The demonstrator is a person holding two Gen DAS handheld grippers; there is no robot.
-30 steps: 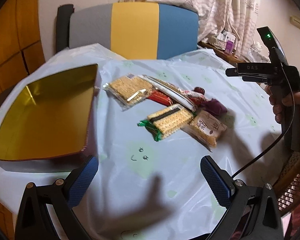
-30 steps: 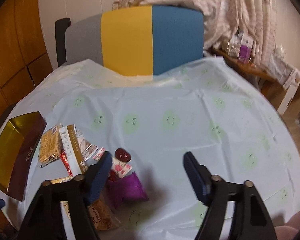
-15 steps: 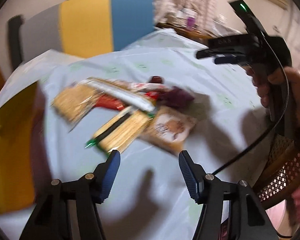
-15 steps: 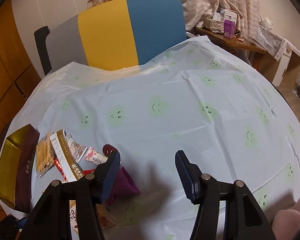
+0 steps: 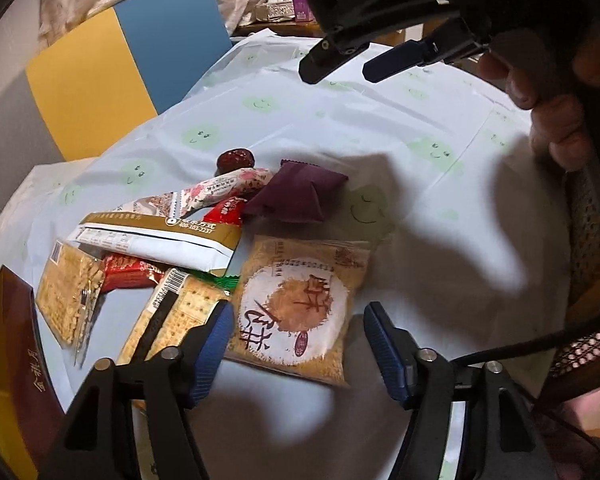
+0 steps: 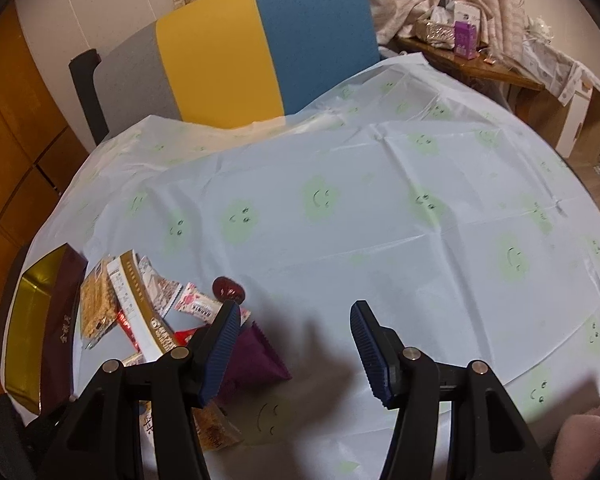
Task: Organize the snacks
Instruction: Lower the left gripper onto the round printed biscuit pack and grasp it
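We see nothing in the gold-lined maroon box (image 6: 36, 328); left gripper (image 5: 300, 340) closing around the round-label brown snack packet (image 5: 296, 312), pads not pressing; right gripper (image 6: 292, 344) half-open, empty.

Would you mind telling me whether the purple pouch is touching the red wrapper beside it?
Touching. The left wrist view shows the purple pouch with its lower-left corner lying against the red wrapper, no tablecloth visible between them.

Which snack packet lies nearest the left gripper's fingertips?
The tan packet with the round white label, between the left gripper fingers; the others lie farther off.
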